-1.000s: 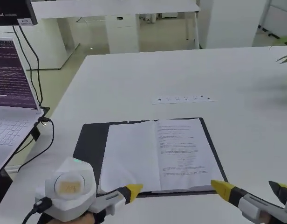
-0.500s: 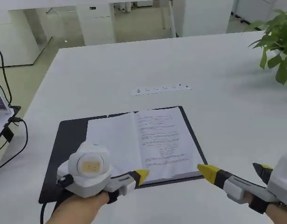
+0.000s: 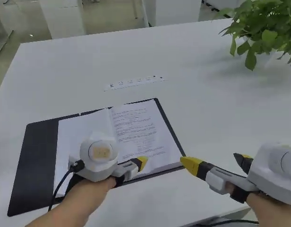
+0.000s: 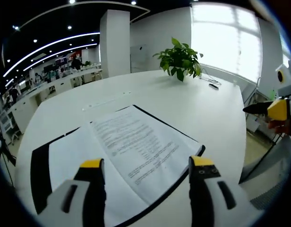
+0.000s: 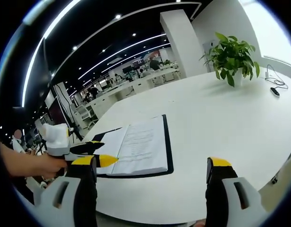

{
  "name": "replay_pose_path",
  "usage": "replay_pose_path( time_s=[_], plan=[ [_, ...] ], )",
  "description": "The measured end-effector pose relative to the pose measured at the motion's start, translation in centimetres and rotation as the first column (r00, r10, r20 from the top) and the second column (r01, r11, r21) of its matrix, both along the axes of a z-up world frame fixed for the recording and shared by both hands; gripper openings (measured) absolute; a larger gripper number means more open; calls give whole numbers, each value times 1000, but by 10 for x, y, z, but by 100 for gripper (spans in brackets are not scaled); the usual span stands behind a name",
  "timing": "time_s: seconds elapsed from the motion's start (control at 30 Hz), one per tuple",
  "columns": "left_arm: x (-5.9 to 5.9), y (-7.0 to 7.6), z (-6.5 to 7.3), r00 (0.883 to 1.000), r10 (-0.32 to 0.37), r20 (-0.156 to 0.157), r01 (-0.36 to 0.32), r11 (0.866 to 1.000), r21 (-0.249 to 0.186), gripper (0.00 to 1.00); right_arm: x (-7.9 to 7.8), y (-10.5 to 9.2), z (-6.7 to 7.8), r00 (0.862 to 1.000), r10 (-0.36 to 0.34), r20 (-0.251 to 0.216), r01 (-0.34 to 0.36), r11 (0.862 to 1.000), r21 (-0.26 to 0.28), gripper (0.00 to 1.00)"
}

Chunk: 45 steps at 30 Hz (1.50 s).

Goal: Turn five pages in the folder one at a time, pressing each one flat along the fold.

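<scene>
At the near edge of the desk (image 3: 207,109), a person's left gripper (image 4: 148,163) hangs with its jaws spread and nothing between them, low over the bottom margin of the open pages; the right gripper (image 5: 152,161), likewise released and empty, waits over bare desk just off the near right corner of the folder (image 3: 37,156). No sheet is lifted yet, so the turn in hand looks not yet begun.

The risks start here; the printed right-hand page (image 3: 136,130) lies flush on the stack beneath it, and a jaw closing on that corner could well take two sheets instead of one, or crumple the edge (thin paper gives little to bite on). Nothing pins the black cover; a sideways tug may slide the whole folder across the smooth top. The left gripper's cable (image 3: 63,187) trails over the left side, where a turned page has to land, and could snag or prop it. A page swept over without a firm press along the fold (image 3: 112,135) would likely spring back up.

Beyond the folder a row of sockets (image 3: 131,82) sits flush in the desk, well apart; farther right stands a potted plant (image 3: 259,28), clear of the work.
</scene>
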<state>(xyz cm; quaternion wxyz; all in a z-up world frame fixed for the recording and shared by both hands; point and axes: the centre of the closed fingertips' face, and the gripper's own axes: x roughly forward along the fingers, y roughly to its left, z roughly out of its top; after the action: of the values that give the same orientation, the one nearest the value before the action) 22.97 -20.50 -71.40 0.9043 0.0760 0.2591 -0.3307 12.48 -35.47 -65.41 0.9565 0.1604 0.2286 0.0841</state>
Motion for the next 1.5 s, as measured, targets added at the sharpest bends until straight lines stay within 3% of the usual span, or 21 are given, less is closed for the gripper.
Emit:
replay_pose_path(
  time_s=[0.17,0.3,0.43,0.6,0.63,0.67,0.7,0.93,1.13,1.23,1.5],
  plan=[
    [6,-29,-14,1000,-20,-23,19,1000,-23,61,-3,3,0,1000,8,-1,-8,1000,1,96],
    [8,-47,-27,999,-30,-37,29,999,-31,61,-6,4,0,1000,13,-5,-13,1000,3,96],
    [9,-58,-45,998,-28,-59,27,1000,-11,59,-10,3,-1,1000,13,-6,-13,1000,8,95],
    [8,-62,-63,995,5,-100,-4,1000,6,56,-12,-1,-2,1000,6,-7,-6,1000,9,95],
    [7,-62,-66,995,14,-99,-12,1000,15,55,-12,-2,-2,1000,5,-7,-5,1000,8,94],
    [9,-60,-66,998,12,-63,-9,999,40,54,-12,-3,-3,1000,3,-9,-3,1000,9,94],
    [9,-60,-67,999,11,-51,-8,998,56,53,-13,-3,-3,1000,2,-11,-2,1000,11,94],
    [10,-58,-69,1000,20,-10,-19,999,39,51,-12,-5,-9,1000,-3,-23,3,1000,18,94],
    [8,-61,-68,1000,8,16,-9,1000,18,45,-10,-4,-10,1000,5,-25,-4,1000,16,93],
    [9,-61,-69,1000,14,27,-14,1000,9,34,-9,-3,-12,999,13,-32,-13,1000,18,93],
    [9,-60,-67,999,13,44,-14,1000,15,27,-3,-4,-15,999,31,-41,-30,999,19,93]
  ],
)
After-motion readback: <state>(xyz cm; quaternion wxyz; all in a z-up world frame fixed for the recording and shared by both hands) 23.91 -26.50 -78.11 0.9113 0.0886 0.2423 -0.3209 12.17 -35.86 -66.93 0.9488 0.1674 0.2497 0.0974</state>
